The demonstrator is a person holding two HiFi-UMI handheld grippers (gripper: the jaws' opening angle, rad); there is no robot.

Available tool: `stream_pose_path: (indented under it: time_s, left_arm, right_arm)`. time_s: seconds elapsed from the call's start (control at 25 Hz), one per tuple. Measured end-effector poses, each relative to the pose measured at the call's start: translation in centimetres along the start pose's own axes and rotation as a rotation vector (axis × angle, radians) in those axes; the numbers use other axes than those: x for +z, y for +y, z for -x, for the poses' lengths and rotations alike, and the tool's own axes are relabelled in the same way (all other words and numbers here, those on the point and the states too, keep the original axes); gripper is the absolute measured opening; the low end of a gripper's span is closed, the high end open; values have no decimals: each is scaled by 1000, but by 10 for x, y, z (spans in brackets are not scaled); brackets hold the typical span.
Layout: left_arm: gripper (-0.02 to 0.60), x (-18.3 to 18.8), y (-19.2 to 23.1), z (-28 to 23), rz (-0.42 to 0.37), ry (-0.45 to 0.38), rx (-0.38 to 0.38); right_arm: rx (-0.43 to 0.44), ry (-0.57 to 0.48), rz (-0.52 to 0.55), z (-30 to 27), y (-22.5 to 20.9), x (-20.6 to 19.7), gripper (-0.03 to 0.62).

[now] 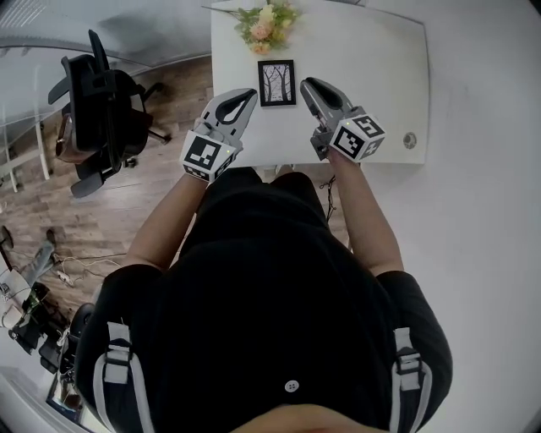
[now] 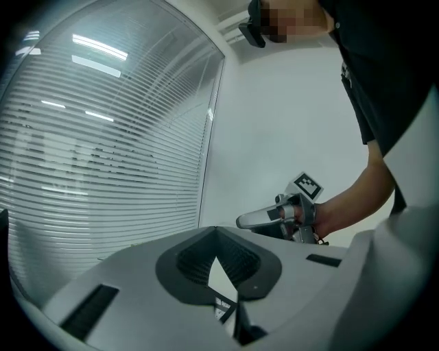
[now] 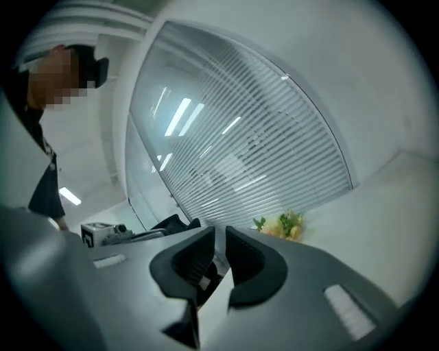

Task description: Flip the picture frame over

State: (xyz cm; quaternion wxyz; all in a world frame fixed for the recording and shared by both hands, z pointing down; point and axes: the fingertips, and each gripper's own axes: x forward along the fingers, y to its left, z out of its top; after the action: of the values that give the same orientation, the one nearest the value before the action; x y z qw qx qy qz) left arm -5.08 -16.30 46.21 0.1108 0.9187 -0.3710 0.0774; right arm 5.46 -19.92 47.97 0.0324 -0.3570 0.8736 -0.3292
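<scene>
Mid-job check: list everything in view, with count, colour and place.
table: one, white, ahead
picture frame: one, black, print up, flat mid-table
flowers: one bunch, yellow-pink, table's far edge
round fitting: one, grey, table's near right corner
office chair: one, black, left of table
left claw: one, grey, tips together, empty, left of frame
right claw: one, grey, narrow gap, empty, right of frame

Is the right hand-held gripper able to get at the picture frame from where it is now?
Probably yes. The frame lies flat on the table, and the right hand-held gripper hangs close beside it with nothing between them; the flowers sit beyond it.
</scene>
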Motion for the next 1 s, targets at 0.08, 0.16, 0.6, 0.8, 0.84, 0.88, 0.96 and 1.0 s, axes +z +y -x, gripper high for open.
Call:
stream_pose_path:
  time_s: [0.08,0.16,0.6,0.8,0.84,0.88,0.96,1.0]
  left_arm:
    - [2,10,-5,5,-9,-12,-8]
    - [2,20,-10,10,-23,-25,-17]
    - [2,69,-29,19,-64,-105,-39]
    - [2,91,-39,19,-80,-141,-51]
    - [2,95,-40,19,-86,-147,-52]
    - [2,97,-41,19,-87,-148,-50]
    - [2,96,-41,21,-91,-129,-39]
    - [2,95,-41,22,-93,-122,-36]
  right_arm:
    - [-10,8,161,4,21,13,54]
    - [-17,12,308,8,41,22,47]
    - [-3,-47,662,23,112,56,15]
    - [4,-74,634,28,119,63,11]
    - [8,-82,625,28,120,65,11]
    - [13,-88,619,29,121,67,11]
    - [21,-91,607,31,121,66,11]
    - [23,-89,605,32,120,66,11]
